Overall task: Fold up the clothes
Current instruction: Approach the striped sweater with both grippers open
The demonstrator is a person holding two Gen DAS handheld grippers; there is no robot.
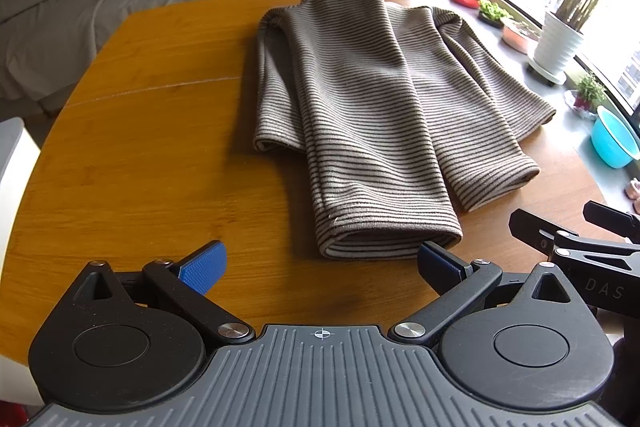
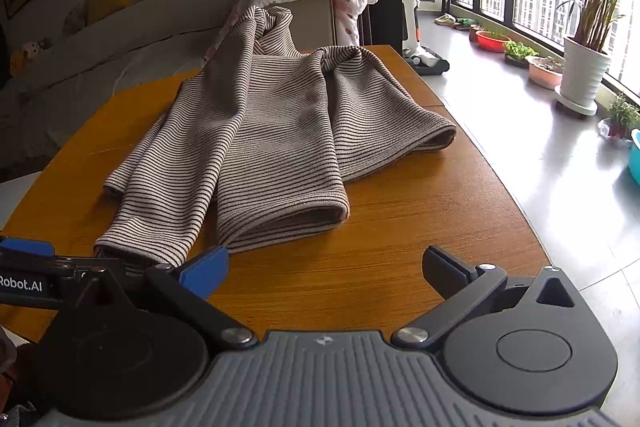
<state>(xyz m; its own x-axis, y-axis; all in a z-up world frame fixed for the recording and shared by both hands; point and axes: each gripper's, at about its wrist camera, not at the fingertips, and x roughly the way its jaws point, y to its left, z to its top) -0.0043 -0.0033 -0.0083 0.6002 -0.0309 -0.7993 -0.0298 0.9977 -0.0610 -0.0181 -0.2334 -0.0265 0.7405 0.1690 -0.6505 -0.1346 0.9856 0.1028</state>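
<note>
On glossy wood: ribbed striped knit

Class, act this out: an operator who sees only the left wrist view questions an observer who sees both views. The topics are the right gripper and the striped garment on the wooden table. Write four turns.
Operator: I see only a sliver of the right gripper. Is it holding anything?
Observer: No. The right gripper is open and empty over the bare orange-brown wooden table. Its blue-padded finger is at the near hem of the brown-and-cream striped knit garment.
Operator: Does the garment's right-hand cuff hang off the table?
Observer: It seems not. That cuff lies flat on the wood, just inside the table's right edge.
</note>
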